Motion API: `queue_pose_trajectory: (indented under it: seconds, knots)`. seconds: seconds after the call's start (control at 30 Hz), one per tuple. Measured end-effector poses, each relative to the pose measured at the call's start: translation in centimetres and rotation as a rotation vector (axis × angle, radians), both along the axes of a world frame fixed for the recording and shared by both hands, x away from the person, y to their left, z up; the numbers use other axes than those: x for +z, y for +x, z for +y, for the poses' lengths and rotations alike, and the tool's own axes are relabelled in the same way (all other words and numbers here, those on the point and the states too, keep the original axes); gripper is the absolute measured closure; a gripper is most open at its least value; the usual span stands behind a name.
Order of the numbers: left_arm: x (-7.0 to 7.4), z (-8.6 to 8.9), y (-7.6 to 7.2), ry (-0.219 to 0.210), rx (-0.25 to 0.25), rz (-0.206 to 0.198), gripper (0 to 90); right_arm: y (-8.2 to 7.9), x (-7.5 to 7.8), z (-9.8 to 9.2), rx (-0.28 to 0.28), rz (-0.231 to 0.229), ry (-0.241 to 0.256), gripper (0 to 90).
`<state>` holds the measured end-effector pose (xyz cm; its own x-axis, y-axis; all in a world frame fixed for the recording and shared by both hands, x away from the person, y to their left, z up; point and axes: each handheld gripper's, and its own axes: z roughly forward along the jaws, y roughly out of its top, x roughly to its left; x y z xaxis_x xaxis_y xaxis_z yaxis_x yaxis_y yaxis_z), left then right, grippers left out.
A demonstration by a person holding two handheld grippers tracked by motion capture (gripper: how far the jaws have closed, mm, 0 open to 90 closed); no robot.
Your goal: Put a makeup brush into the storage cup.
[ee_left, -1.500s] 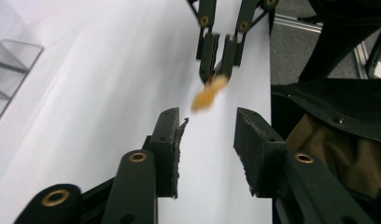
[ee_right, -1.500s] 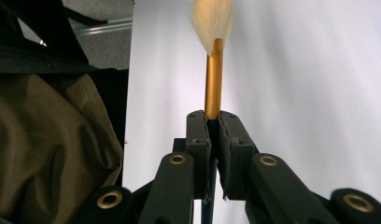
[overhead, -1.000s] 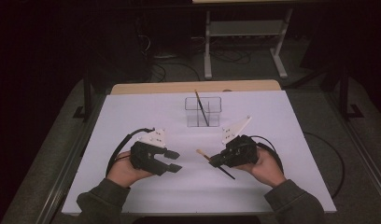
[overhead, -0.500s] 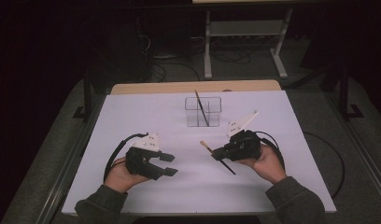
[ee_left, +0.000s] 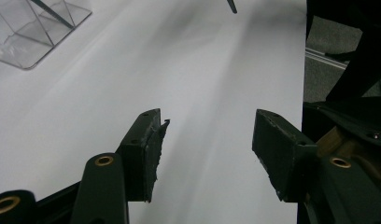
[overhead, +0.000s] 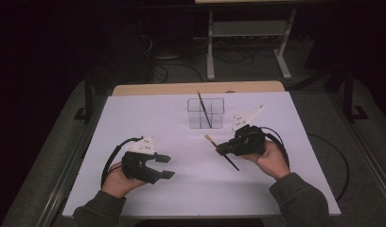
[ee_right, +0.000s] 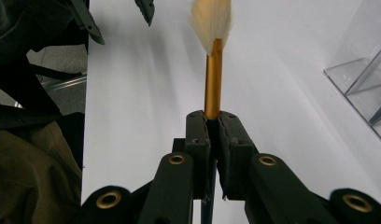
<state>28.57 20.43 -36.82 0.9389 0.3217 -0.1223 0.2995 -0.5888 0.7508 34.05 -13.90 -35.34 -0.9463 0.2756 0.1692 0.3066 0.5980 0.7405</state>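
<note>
My right gripper [overhead: 220, 149] is shut on a paintbrush [overhead: 232, 163] at right of centre on the white table [overhead: 134, 118]. Its pale bristles point up-left and its black handle trails down toward the person. In the right gripper view the jaws [ee_right: 214, 123] are clamped at the base of the gold ferrule [ee_right: 213, 79], with the cream bristles [ee_right: 212, 21] beyond. My left gripper [overhead: 165, 166] rests at the near left, open and holding nothing; the left gripper view shows bare table between its jaws [ee_left: 207, 154]. A clear holder [overhead: 206, 113] stands at the centre back with another brush [overhead: 204, 108] leaning in it.
The clear holder [ee_left: 34, 28] lies up-left of the left jaws, and the holder [ee_right: 366, 84] is at the right edge of the right gripper view. Cables loop from both grippers. A metal stand [overhead: 248, 42] and floor cables sit beyond the table's far edge.
The right gripper has carried the brush a little farther from the person, toward the holder. The left hand has drawn back slightly toward the near left, still open.
</note>
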Motion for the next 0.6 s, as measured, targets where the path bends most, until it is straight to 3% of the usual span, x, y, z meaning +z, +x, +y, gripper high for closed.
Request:
queue_pose_trajectory:
  seconds: [0.37,0.6]
  knots:
    - [-0.5,0.6,-0.2,-0.006,0.027,-0.005,40.1,0.8,0.8,-0.5,-0.022,0.002,0.005,82.7]
    - [-1.0,0.9,-0.2,0.023,0.038,-0.013,38.1,1.3,1.2,-0.7,-0.035,0.013,0.003,82.7]
